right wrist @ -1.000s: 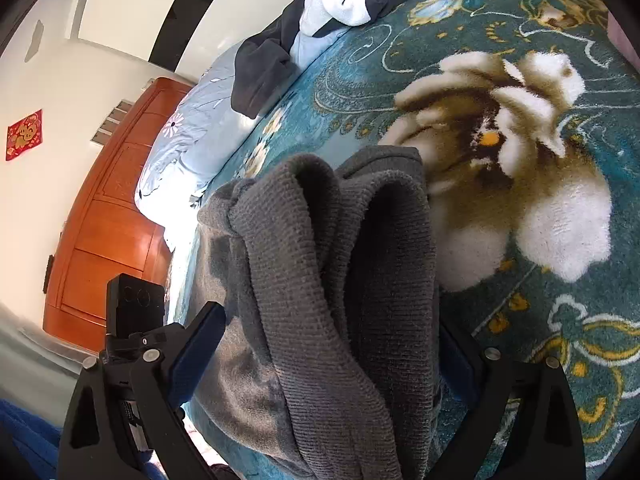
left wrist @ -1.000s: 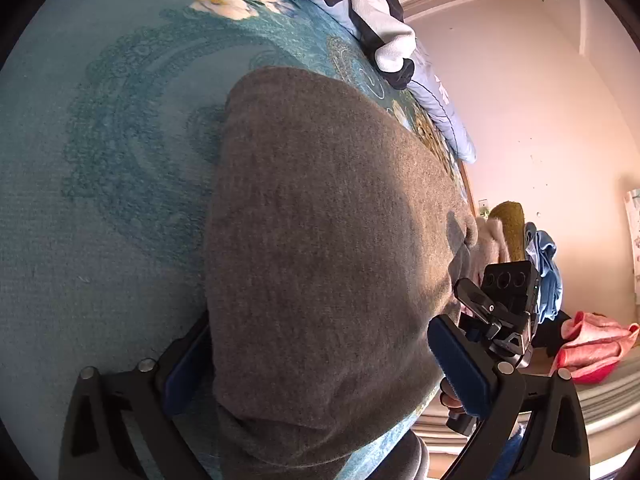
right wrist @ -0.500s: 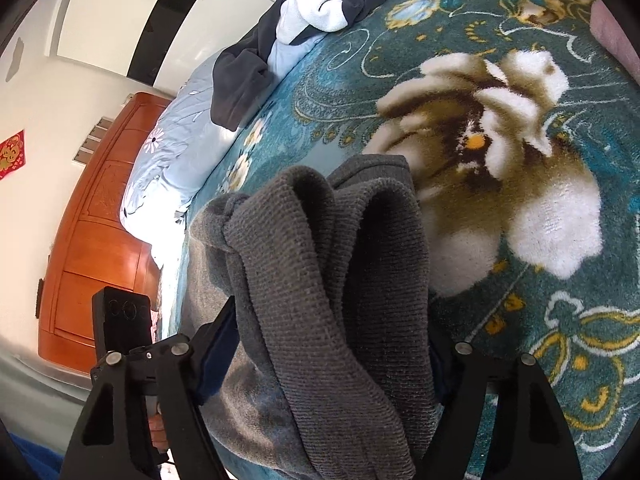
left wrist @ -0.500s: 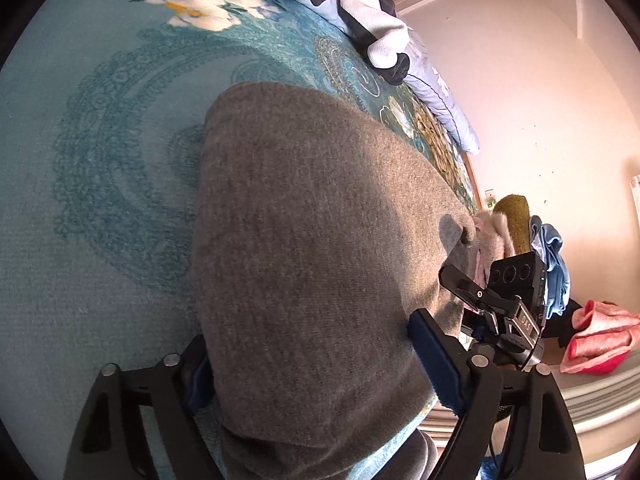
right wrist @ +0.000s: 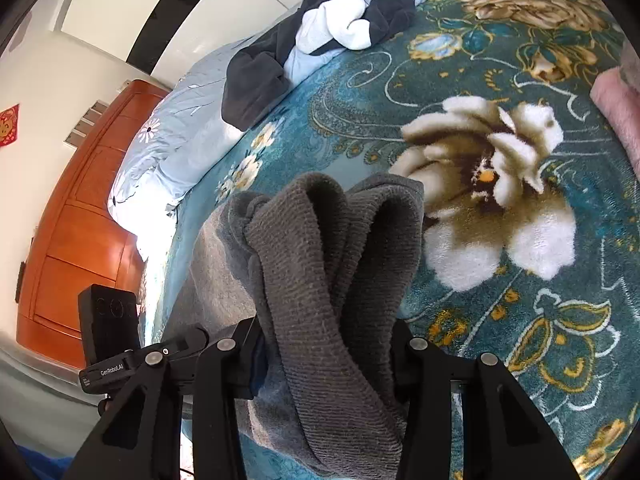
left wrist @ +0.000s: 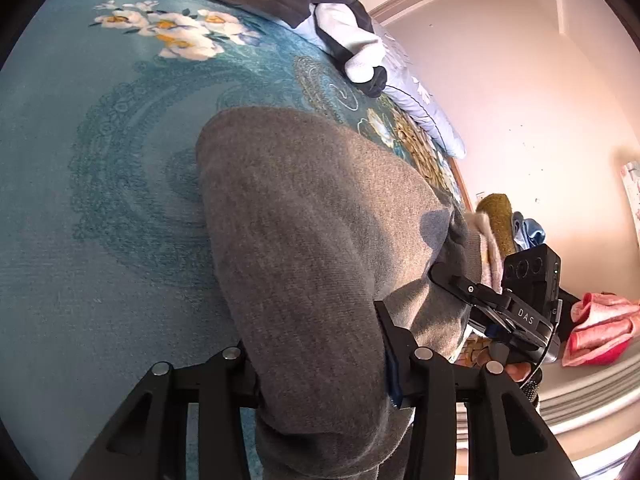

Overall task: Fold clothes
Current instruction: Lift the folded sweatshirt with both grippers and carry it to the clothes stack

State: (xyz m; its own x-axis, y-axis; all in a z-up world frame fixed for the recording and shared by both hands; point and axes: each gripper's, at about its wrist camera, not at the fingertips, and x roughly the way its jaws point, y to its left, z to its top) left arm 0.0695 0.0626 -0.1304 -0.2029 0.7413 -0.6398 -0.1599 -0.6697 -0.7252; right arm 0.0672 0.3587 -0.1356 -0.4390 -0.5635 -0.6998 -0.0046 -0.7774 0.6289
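Nearest the left camera, the left gripper has its fingers closing on a thick fold of the grey sweater, which fills the gap between them and bulges over both; the fingers press into the knit on either side, so the fold is pinched. In the right camera the right gripper is closing in the same way on a bunched, ribbed edge of the same grey sweater, the cloth squeezed between its fingers and hanging down below them.

The sweater lies on a bed, on a teal blanket with white and gold flowers. From the left gripper the garment runs away as a smooth, rounded fold, its far edge resting on the blanket. From the right gripper two ridges of ribbed knit rise side by side, with a paler grey layer lying beneath them to the left. Each camera also catches the other gripper just beside the sweater: the right one at the lower right of the left view, the left one at the lower left of the right view.

Farther back, a pink cloth lies at the right edge of the blanket. Beyond the blanket sits a pale blue quilt with a dark and white garment crumpled on it. A wooden headboard stands behind, against a white wall. In the left view, a heap of clothes sits off the bed's side near a pink wall.
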